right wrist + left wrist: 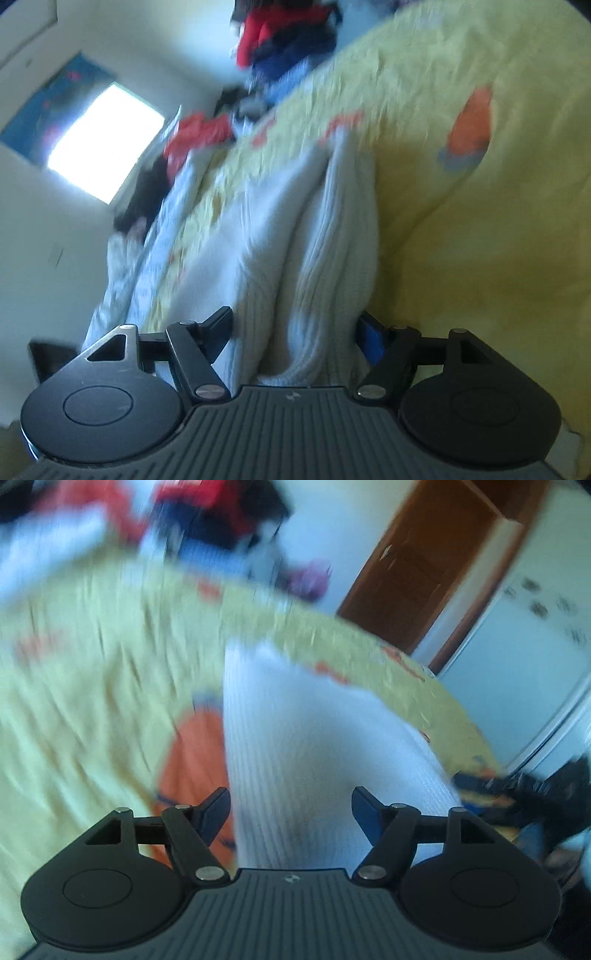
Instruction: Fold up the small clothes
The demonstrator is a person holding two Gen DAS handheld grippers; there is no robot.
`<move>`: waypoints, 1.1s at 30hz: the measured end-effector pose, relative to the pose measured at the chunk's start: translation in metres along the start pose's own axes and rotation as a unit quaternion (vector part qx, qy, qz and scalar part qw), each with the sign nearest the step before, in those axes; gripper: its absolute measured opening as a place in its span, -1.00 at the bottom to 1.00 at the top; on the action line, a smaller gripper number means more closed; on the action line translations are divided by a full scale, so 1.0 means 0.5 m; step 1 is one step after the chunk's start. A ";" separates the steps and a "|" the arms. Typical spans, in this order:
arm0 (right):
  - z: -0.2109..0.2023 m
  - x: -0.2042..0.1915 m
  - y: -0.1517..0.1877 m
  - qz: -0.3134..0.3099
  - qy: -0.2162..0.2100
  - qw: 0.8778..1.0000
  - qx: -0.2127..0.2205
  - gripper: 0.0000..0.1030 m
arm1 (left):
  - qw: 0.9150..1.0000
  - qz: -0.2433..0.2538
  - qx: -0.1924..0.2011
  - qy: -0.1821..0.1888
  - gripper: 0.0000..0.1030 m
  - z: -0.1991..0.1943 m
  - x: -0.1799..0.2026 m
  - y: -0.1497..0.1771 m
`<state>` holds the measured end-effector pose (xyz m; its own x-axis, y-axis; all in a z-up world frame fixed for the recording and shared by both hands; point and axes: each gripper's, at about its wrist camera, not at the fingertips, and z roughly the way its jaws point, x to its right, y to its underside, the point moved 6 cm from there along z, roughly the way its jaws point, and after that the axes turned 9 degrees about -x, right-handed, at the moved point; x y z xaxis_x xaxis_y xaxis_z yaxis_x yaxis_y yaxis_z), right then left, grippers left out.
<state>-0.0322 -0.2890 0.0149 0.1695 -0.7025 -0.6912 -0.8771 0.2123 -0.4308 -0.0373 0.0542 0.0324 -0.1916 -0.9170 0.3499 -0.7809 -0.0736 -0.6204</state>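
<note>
A white ribbed garment (295, 720) lies on a yellow bedspread (92, 664) and runs straight up into my left gripper (291, 805). The cloth fills the gap between the two black fingers (218, 806), so the gripper is shut on it. In the right wrist view the same white garment (280, 229) bunches in long folds and fills my right gripper (295, 325) from finger to finger; that gripper is shut on it too. Both views are blurred.
A heap of red, blue and dark clothes (207, 513) sits at the far side of the bed, also seen as the clothes heap (288, 40). An orange print (195, 757) marks the bedspread. A brown door (424, 565) and white cupboard (524, 664) stand beyond; a bright window (103, 144) is on the wall.
</note>
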 end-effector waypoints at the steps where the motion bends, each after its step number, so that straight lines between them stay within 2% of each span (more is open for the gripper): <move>1: -0.019 -0.014 0.000 -0.017 0.013 1.000 0.021 0.45 | 0.999 0.028 0.022 -0.020 0.61 -0.022 0.014 -0.001; 3: -0.040 -0.050 0.002 -0.062 0.026 0.997 0.046 0.48 | 0.994 0.081 0.056 -0.043 0.63 -0.047 0.049 -0.002; 5: -0.039 -0.092 0.003 -0.103 0.024 0.993 0.052 0.49 | 0.988 0.128 0.067 -0.046 0.63 -0.036 0.090 -0.002; 7: -0.009 -0.128 -0.005 -0.123 0.008 0.992 0.036 0.53 | 0.986 0.154 0.051 -0.040 0.63 0.005 0.122 0.003; 9: 0.036 -0.139 -0.007 -0.127 0.002 0.992 0.014 0.57 | 0.985 0.170 0.012 -0.036 0.65 0.067 0.141 0.017; 10: 0.056 -0.134 -0.004 -0.127 0.008 0.992 0.002 0.58 | 0.981 0.186 0.009 -0.053 0.70 0.091 0.147 0.028; 11: 0.087 -0.120 -0.003 -0.127 0.028 0.991 -0.012 0.72 | 0.975 0.210 0.018 -0.076 0.80 0.111 0.152 0.038; 12: 0.118 -0.094 0.004 -0.123 0.054 0.990 -0.034 0.64 | 0.968 0.231 0.026 -0.093 0.82 0.122 0.156 0.047; 13: 0.129 -0.080 0.014 -0.136 0.059 0.989 -0.030 0.53 | 0.965 0.241 0.029 -0.103 0.82 0.123 0.161 0.052; 14: 0.121 -0.082 0.019 -0.149 0.058 0.987 -0.019 0.52 | 0.963 0.245 0.028 -0.107 0.81 0.111 0.166 0.052; 16: 0.090 -0.102 0.027 -0.145 0.078 0.986 -0.013 0.51 | 0.967 0.232 0.038 -0.096 0.82 0.066 0.158 0.050; 18: 0.038 -0.119 0.040 -0.145 0.075 0.987 0.006 0.51 | 0.968 0.211 0.083 -0.103 0.83 -0.007 0.130 0.050; 20: -0.027 -0.126 0.056 -0.157 0.087 0.983 0.044 0.59 | 0.964 0.189 0.120 -0.140 0.83 -0.062 0.088 0.049; 23: -0.092 -0.135 0.083 -0.177 0.111 0.975 0.071 0.71 | 0.957 0.148 0.153 -0.195 0.83 -0.139 0.004 0.045; 25: -0.106 -0.145 0.111 -0.207 0.139 0.965 0.078 0.81 | 0.943 0.135 0.168 -0.252 0.83 -0.178 -0.041 0.039; 27: -0.103 -0.140 0.143 -0.232 0.189 0.951 0.077 0.89 | 0.918 0.133 0.176 -0.330 0.85 -0.210 -0.078 0.030; 28: -0.097 -0.133 0.156 -0.241 0.207 0.946 0.070 0.90 | 0.910 0.131 0.179 -0.351 0.87 -0.218 -0.090 0.026; 29: -0.086 -0.126 0.166 -0.241 0.218 0.944 0.061 0.90 | 0.907 0.129 0.183 -0.357 0.91 -0.222 -0.097 0.022; 31: -0.061 -0.104 0.185 -0.227 0.230 0.945 0.045 0.89 | 0.912 0.123 0.180 -0.348 0.91 -0.204 -0.100 0.028; 32: -0.046 -0.096 0.191 -0.221 0.237 0.945 0.040 0.89 | 0.918 0.120 0.163 -0.342 0.91 -0.182 -0.090 0.039; 33: -0.032 -0.091 0.199 -0.216 0.248 0.944 0.038 0.89 | 0.927 0.120 0.143 -0.325 0.91 -0.157 -0.075 0.054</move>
<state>-0.1345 -0.2469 0.0128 0.2553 -0.9623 -0.0935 -0.7369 -0.1311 -0.6631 -0.0981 0.1172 0.0576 0.1316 -0.9560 -0.2621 -0.5551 0.1480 -0.8185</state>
